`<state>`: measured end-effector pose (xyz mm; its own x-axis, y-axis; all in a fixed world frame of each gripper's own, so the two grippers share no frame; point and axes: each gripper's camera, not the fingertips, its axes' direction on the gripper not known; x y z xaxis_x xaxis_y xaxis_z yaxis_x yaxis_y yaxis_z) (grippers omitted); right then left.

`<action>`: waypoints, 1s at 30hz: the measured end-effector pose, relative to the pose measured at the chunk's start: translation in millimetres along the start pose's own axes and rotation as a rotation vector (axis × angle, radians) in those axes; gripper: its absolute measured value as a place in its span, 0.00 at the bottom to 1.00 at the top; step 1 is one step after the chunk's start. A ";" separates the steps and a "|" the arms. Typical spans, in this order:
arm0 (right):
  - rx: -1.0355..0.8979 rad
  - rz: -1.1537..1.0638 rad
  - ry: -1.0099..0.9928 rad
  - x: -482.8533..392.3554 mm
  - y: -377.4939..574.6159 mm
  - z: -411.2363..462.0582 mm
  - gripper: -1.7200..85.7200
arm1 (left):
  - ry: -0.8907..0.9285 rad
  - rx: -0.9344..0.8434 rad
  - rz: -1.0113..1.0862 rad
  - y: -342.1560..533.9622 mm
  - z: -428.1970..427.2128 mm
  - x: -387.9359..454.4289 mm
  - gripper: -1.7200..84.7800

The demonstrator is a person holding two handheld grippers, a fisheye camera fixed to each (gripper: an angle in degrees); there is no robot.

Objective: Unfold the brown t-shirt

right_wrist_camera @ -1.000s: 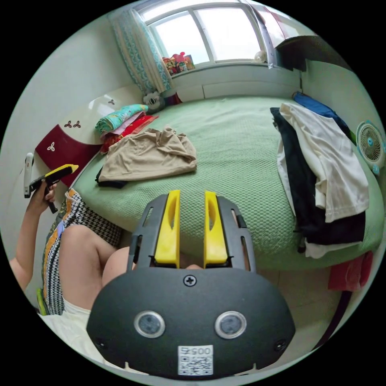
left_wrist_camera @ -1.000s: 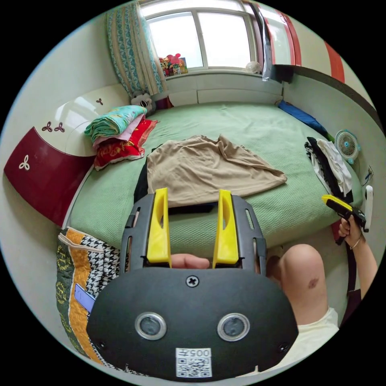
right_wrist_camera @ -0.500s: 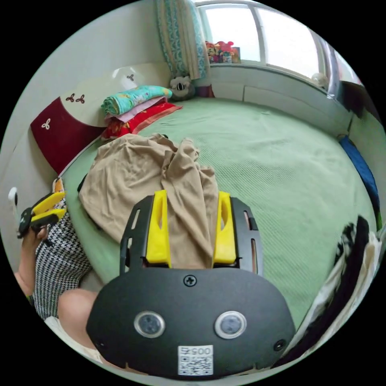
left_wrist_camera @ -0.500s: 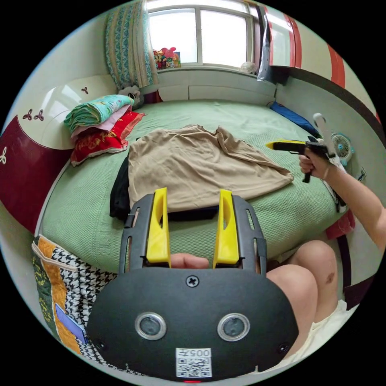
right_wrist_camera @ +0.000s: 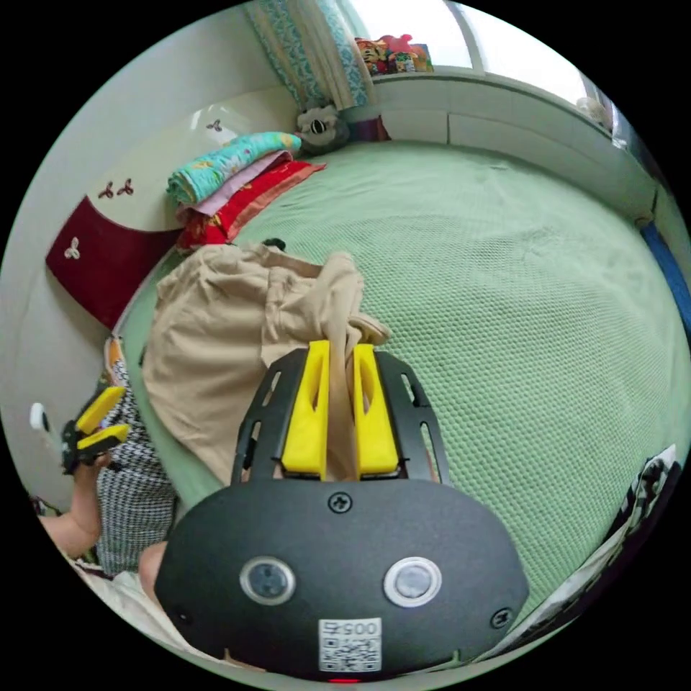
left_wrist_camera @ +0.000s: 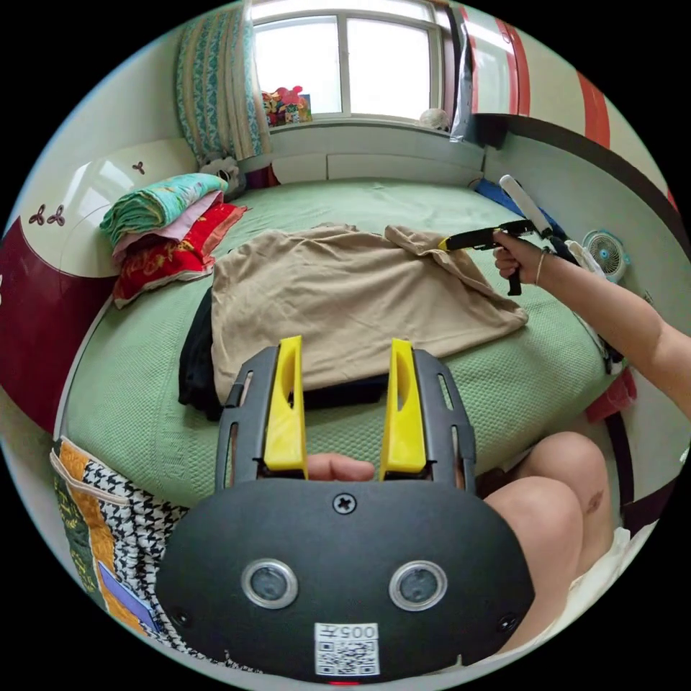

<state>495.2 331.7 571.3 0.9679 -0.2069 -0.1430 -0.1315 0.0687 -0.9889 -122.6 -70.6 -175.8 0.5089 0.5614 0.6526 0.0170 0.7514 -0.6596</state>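
The brown t-shirt (left_wrist_camera: 338, 302) lies folded and rumpled on the green bed (left_wrist_camera: 360, 198), over a dark garment (left_wrist_camera: 194, 360). My left gripper (left_wrist_camera: 344, 353) hovers open near the shirt's near edge with nothing between its jaws. In the same view a hand holds my right gripper (left_wrist_camera: 448, 243) at the shirt's far right fold. In the right gripper view my right gripper (right_wrist_camera: 340, 354) is shut on a bunched ridge of the brown t-shirt (right_wrist_camera: 216, 338), with cloth pinched between the yellow jaws. The left gripper (right_wrist_camera: 101, 426) shows open at the left edge, off the bed.
A stack of folded bedding (left_wrist_camera: 165, 223) sits by the headboard at the left. Other clothes (right_wrist_camera: 648, 489) lie at the bed's right side, near a small fan (left_wrist_camera: 606, 252). A patterned bag (left_wrist_camera: 108, 518) and the person's knee (left_wrist_camera: 547, 504) are beside the bed's near edge.
The right gripper has reached across to the shirt's bunched fold, and its jaws have gone from open to shut on the cloth. The left gripper has stayed open near the shirt's near edge.
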 end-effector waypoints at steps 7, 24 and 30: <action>0.017 0.192 0.094 88.3 -21.5 -97.1 0.02 | 0.044 0.021 0.061 -25.8 23.7 35.5 0.21; -0.008 0.367 0.124 111.7 133.0 -122.5 0.19 | 0.034 -0.129 0.152 -63.1 143.1 106.2 0.17; 0.016 0.399 0.027 77.9 126.9 -109.0 0.05 | -0.020 -0.197 0.167 -83.8 167.5 119.1 0.11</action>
<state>530.6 217.9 430.3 0.8357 -0.1863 -0.5166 -0.4919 0.1643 -0.8550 -207.6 -8.6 19.8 0.5014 0.6804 0.5345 0.1025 0.5667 -0.8175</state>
